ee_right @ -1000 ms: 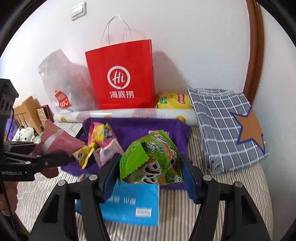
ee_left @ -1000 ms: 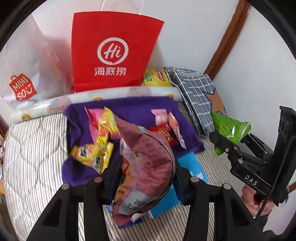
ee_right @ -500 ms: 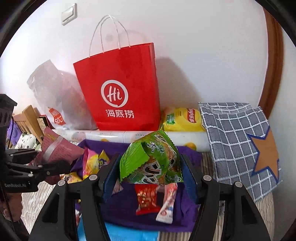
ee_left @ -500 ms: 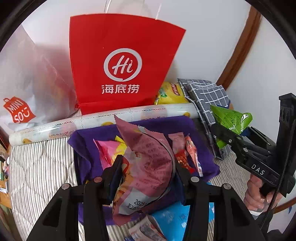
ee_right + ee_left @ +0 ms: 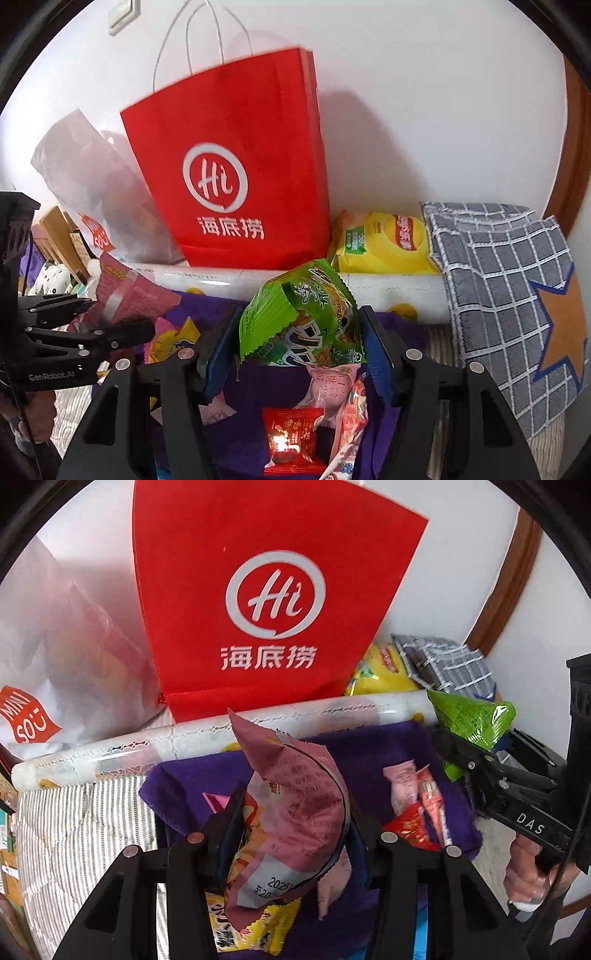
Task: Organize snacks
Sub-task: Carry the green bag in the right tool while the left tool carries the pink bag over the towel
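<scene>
Red paper bag [image 5: 266, 602] stands straight ahead of both hand-held grippers: left hand-held gripper [image 5: 291, 830] clamps the pink snack packet [image 5: 295, 805], nearer; right hand-held gripper [image 5: 299, 339] clamps the green snack packet [image 5: 303, 317].

Paper bag [image 5: 236, 173] stands ahead of right gripper [image 5: 301, 347]. Cloth [image 5: 251, 421] lies below it. Roll [image 5: 388, 291] lies between them
</scene>
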Demonstrator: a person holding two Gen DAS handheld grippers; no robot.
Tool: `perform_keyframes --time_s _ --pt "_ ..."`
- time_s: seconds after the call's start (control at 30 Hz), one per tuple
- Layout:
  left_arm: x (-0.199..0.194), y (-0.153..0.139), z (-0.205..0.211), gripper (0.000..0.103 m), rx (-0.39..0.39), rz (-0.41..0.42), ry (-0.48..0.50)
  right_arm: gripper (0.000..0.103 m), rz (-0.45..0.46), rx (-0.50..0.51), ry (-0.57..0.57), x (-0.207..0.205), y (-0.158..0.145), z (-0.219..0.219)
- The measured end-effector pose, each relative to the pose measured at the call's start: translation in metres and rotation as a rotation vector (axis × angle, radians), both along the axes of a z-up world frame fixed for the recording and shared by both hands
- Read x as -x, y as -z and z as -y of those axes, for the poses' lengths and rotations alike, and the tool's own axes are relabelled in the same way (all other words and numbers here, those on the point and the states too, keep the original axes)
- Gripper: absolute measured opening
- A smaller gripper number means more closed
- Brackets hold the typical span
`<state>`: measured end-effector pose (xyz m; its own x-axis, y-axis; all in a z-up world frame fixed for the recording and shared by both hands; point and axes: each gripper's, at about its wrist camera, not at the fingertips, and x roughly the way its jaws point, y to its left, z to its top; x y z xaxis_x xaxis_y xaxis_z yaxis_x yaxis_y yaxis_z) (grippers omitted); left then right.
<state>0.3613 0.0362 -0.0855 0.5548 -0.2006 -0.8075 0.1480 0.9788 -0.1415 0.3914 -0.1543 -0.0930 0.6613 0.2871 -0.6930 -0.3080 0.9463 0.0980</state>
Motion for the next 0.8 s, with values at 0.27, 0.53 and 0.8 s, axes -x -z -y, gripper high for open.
perform_keyframes --time_s 0.27,0.53,0.8 --pt "-0.001 0.003 -0.015 0.047 0.031 -0.006 -0.023 0.063 -0.040 0.074 -0.056 -0.007 0.021 -0.006" --pt "-0.001 0.004 -0.014 0.047 0.040 -0.013 -0.021 0.063 -0.112 0.120 -0.141 -0.007 0.043 -0.024" --pt "0.000 0.005 -0.015 0.047 0.045 -0.014 -0.021 0.063 -0.177 0.149 -0.165 -0.013 0.059 -0.030"
